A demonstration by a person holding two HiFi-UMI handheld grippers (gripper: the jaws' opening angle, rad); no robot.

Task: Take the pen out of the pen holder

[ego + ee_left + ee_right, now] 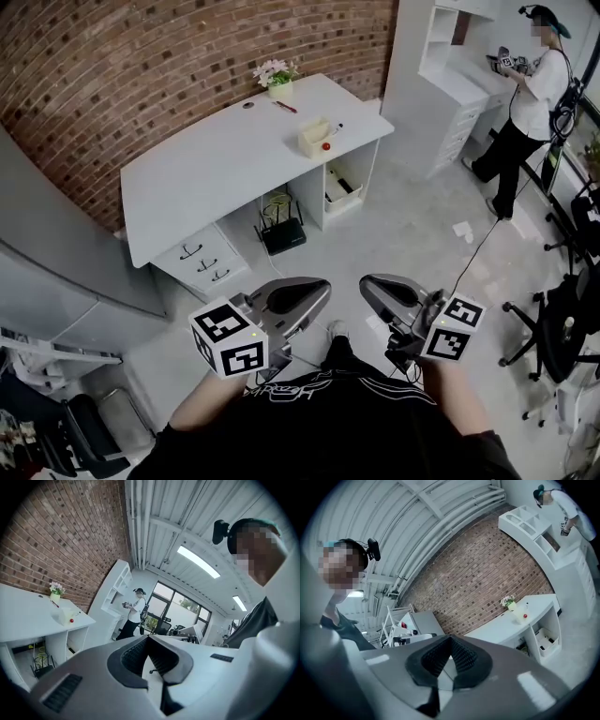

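The cream pen holder (314,137) stands near the right end of the white desk (216,159), far ahead of me. A dark-tipped pen (335,127) sticks out of it, and a red ball (325,146) lies at its front. The holder also shows small in the left gripper view (63,617) and in the right gripper view (519,616). My left gripper (323,284) and right gripper (366,281) are held close to my body, over the floor and well short of the desk. Both are shut, with nothing between the jaws (148,638) (450,638).
A small flower pot (278,80) and a loose red pen (284,107) sit at the desk's back. Drawers (202,261) and a black router (281,234) are under the desk. A person (530,94) stands by white shelves at the right. Office chairs (562,328) line the right edge.
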